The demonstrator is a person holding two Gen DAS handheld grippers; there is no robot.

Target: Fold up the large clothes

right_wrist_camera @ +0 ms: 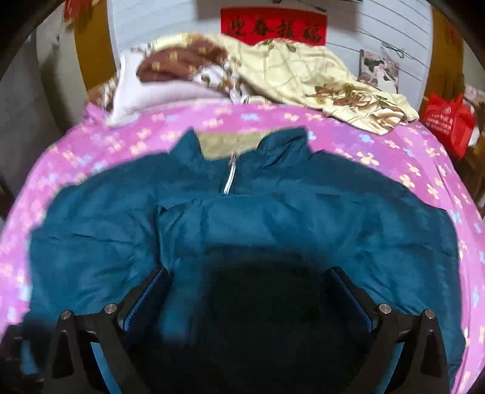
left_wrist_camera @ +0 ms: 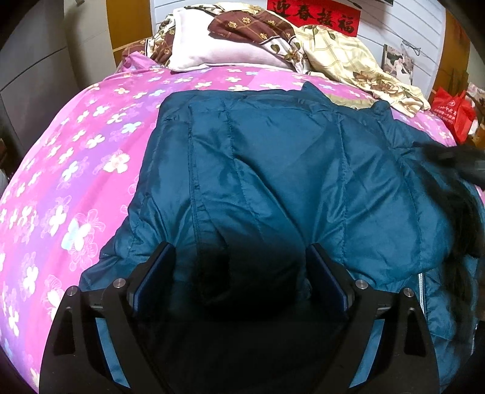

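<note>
A large teal padded jacket (left_wrist_camera: pixel 272 157) lies spread on the pink flowered bedsheet (left_wrist_camera: pixel 75 166). One sleeve (left_wrist_camera: pixel 209 212) is folded across its body, and the cuff end lies between the fingers of my left gripper (left_wrist_camera: pixel 239 247), which is open with its pads clear of the cloth. A dark blurred shape (left_wrist_camera: pixel 454 163) crosses the right edge. In the right wrist view the jacket (right_wrist_camera: pixel 303 218) lies front up, with the collar and silver zipper (right_wrist_camera: pixel 229 178) at the far side. My right gripper (right_wrist_camera: pixel 248 269) hovers open over the jacket's middle and holds nothing.
At the head of the bed lie a pale pillow (left_wrist_camera: pixel 212 48), a brown flowered cover (left_wrist_camera: pixel 251 24) and a crumpled cream flowered quilt (right_wrist_camera: pixel 318 78). A red bag (right_wrist_camera: pixel 448 121) stands beside the bed at the right. A red banner (right_wrist_camera: pixel 272 25) hangs on the wall.
</note>
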